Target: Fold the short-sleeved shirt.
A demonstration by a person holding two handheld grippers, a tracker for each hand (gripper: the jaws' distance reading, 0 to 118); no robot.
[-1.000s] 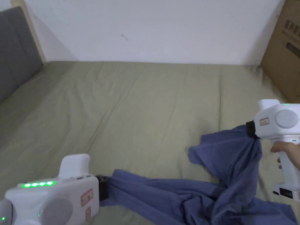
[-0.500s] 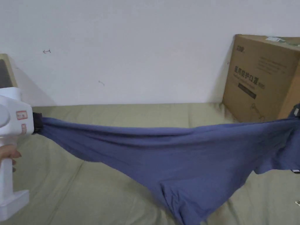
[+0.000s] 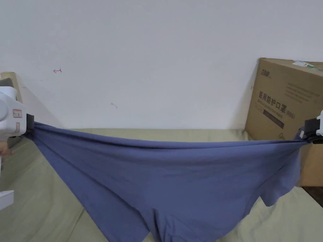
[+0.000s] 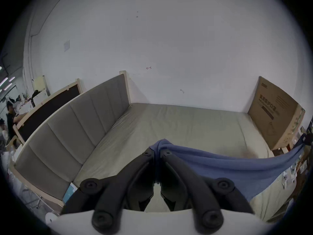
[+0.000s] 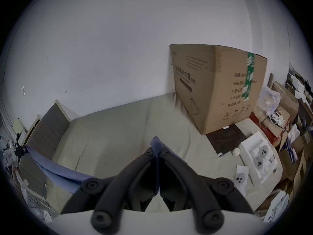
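Observation:
A blue short-sleeved shirt (image 3: 176,179) hangs stretched wide in the air above the bed, its top edge taut between both grippers. My left gripper (image 3: 30,127) at the left edge of the head view is shut on one end of the shirt. In the left gripper view, its jaws (image 4: 157,151) pinch bunched blue cloth (image 4: 220,164). My right gripper (image 3: 305,135) at the far right is shut on the other end. The right gripper view has its jaws (image 5: 157,151) closed on a fold of the shirt (image 5: 55,169). The shirt's lower part sags toward the bed and runs out of view at the bottom.
An olive-green bed sheet (image 3: 38,195) lies under the shirt. A large cardboard box (image 3: 284,104) stands at the right end of the bed against the white wall. A grey padded headboard (image 4: 76,128) bounds the left end. Boxes and clutter (image 5: 279,120) sit beyond the bed's right side.
Both grippers rose and spread apart, lifting the shirt off the bed and pulling it taut. The head camera tilted up toward the wall.

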